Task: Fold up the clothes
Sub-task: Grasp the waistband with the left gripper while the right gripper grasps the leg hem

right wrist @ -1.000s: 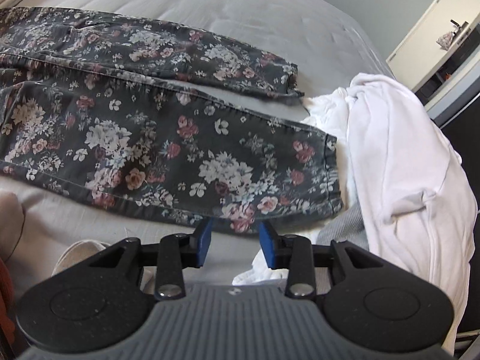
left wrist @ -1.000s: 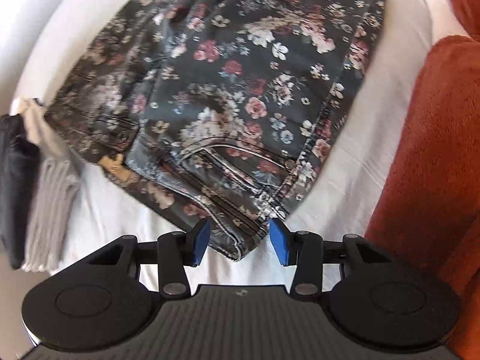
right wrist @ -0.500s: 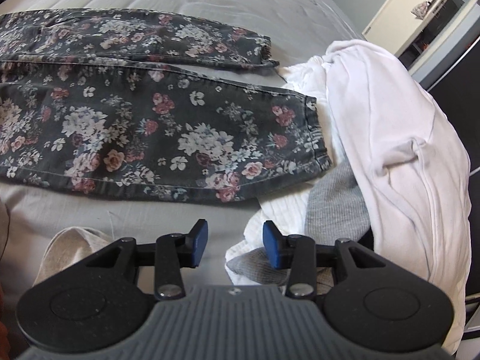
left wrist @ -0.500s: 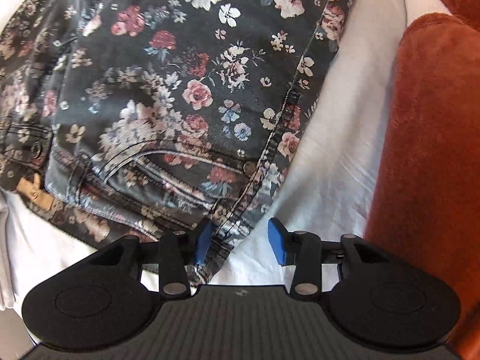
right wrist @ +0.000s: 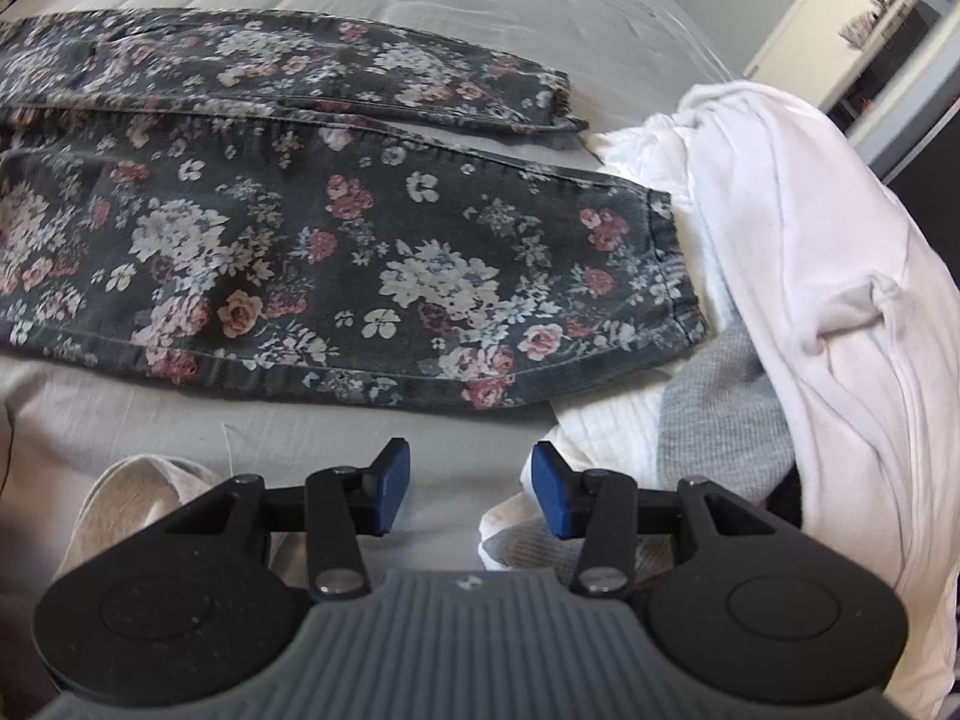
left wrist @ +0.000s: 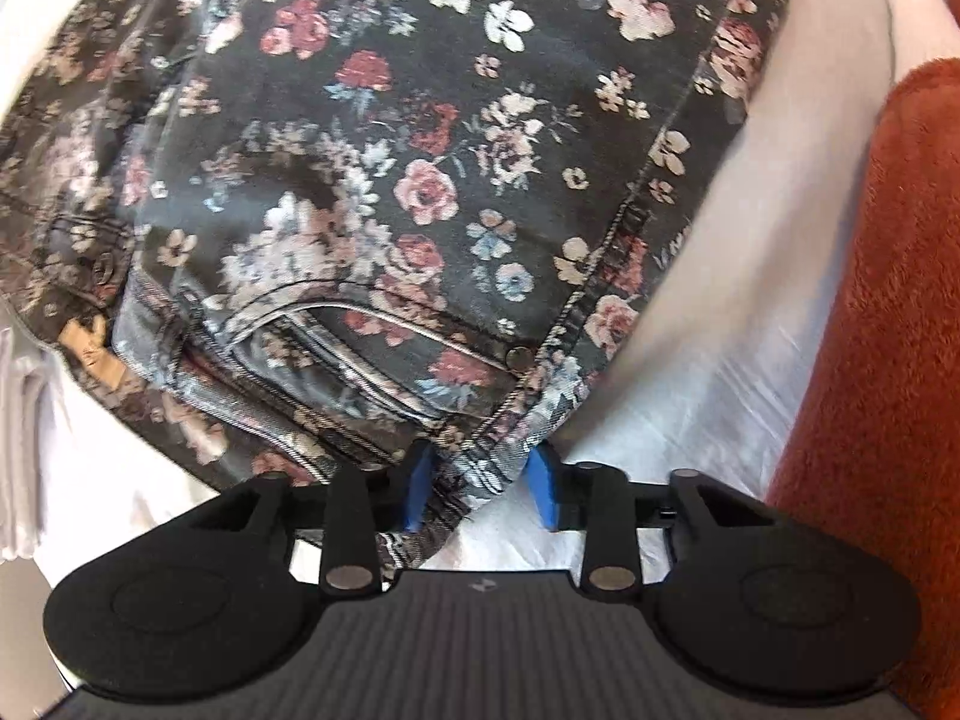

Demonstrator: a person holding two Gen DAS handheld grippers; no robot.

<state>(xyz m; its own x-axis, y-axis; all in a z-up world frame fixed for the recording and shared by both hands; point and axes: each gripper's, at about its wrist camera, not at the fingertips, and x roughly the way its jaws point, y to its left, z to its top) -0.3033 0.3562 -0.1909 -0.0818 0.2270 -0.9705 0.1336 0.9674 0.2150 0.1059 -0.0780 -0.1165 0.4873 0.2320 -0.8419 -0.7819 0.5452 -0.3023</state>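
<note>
**One pair of flowery jeans, two grippers**

One pair of dark jeans with flowers (left wrist: 420, 192) lies flat on the pale bed sheet (left wrist: 708, 372). Its two legs (right wrist: 360, 252) stretch out side by side, and their ends reach a pile of clothes.

The left gripper (left wrist: 480, 486) is at the top corner of the jeans, by the waistband. Its two blue pads (left wrist: 417, 483) are apart, and the corner of the cloth sits between them. The pads have not closed on it. One small metal stud (left wrist: 519, 355) shows near the pocket. A rust-red blanket (left wrist: 888, 360) lies at the right side.

The right gripper (right wrist: 471, 495) hangs over the sheet just below the near leg. Its two blue pads are wide apart and hold nothing. Beside it lie one white top (right wrist: 828, 300), one gray knit piece (right wrist: 714, 420) and one beige cloth (right wrist: 138, 492).
</note>
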